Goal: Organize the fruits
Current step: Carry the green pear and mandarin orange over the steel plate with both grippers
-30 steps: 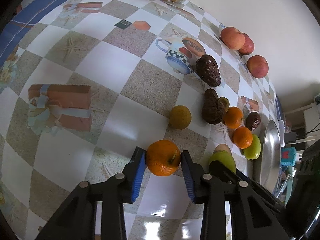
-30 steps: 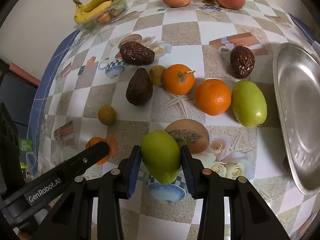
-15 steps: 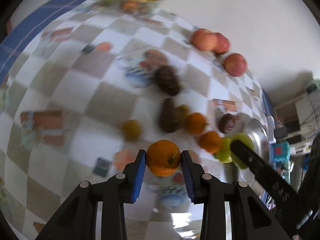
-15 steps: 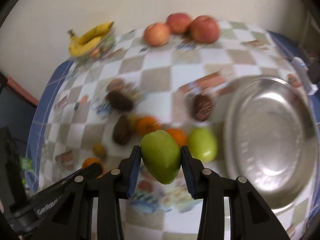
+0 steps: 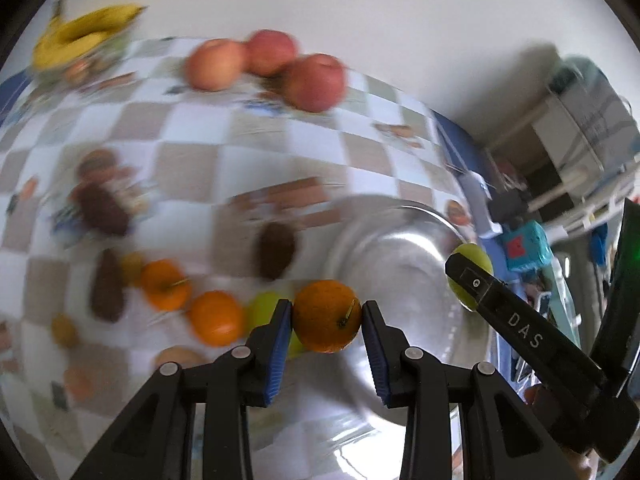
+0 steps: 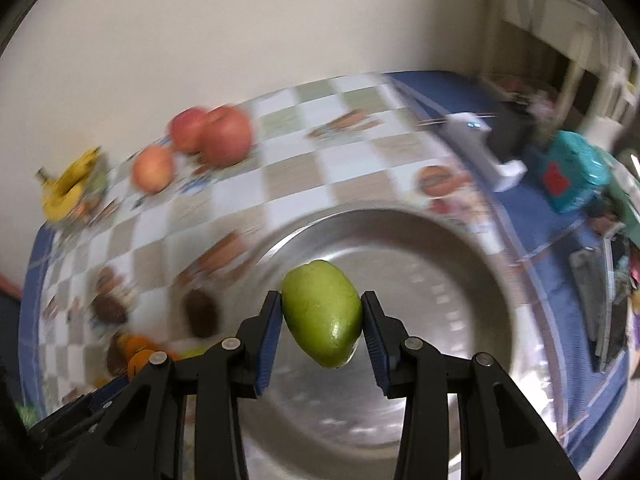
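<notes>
My left gripper (image 5: 326,322) is shut on an orange (image 5: 326,316) and holds it in the air at the near left rim of the big steel plate (image 5: 400,248). My right gripper (image 6: 322,318) is shut on a green mango (image 6: 322,312) and holds it above the middle of the steel plate (image 6: 460,264). The mango (image 5: 470,262) and the right gripper also show at the right of the left wrist view. Both views are blurred by motion.
On the checkered tablecloth (image 5: 256,168) lie two more oranges (image 5: 166,284), another green mango (image 5: 262,310), dark brown fruits (image 5: 276,250), three red apples (image 5: 314,82) by the wall and bananas (image 5: 80,38) far left. A teal box (image 6: 572,176) stands beyond the table's right edge.
Both grippers have lifted their fruit off the table and swung right. The plate now lies under the right gripper and beside the left one.
</notes>
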`<state>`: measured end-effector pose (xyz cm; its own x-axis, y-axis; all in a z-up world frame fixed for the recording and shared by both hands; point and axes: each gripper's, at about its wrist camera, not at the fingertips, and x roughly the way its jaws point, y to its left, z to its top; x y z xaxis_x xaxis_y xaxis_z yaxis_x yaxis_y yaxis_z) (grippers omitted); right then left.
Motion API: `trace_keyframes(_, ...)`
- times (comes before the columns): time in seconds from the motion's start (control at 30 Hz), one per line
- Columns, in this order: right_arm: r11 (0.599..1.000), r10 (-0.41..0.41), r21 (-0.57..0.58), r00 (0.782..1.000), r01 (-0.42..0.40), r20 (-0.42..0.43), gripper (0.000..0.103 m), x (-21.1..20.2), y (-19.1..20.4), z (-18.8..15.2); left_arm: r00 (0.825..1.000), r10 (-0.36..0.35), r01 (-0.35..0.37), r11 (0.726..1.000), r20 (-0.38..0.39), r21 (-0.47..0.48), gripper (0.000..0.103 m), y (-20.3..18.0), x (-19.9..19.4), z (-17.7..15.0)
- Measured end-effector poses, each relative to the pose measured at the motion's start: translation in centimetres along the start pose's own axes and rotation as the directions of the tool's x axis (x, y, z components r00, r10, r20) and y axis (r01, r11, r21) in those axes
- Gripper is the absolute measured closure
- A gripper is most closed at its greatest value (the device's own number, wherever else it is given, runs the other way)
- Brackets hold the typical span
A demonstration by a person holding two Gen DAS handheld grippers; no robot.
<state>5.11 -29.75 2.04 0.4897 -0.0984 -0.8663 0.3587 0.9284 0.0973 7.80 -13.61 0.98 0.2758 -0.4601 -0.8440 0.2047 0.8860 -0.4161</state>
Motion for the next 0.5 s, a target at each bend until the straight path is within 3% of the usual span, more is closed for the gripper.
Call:
trace_keyframes(0.27, 0.989, -0.086, 0.123, 0.995, 0.08, 0.042, 0.061, -0.5, -5.3, 0.6, 0.999, -0.035, 0.039, 0.996, -0.038, 0.086, 0.065, -4.9, 4.3, 0.5)
trace_keyframes(0.5, 0.975, -0.114, 0.192, 0.993, 0.113, -0.005, 0.061, 1.4, -8.3, 0.1, 0.996, -0.028, 0.037, 0.993, -0.082, 0.109, 0.065, -6.2, 7.0, 0.1)
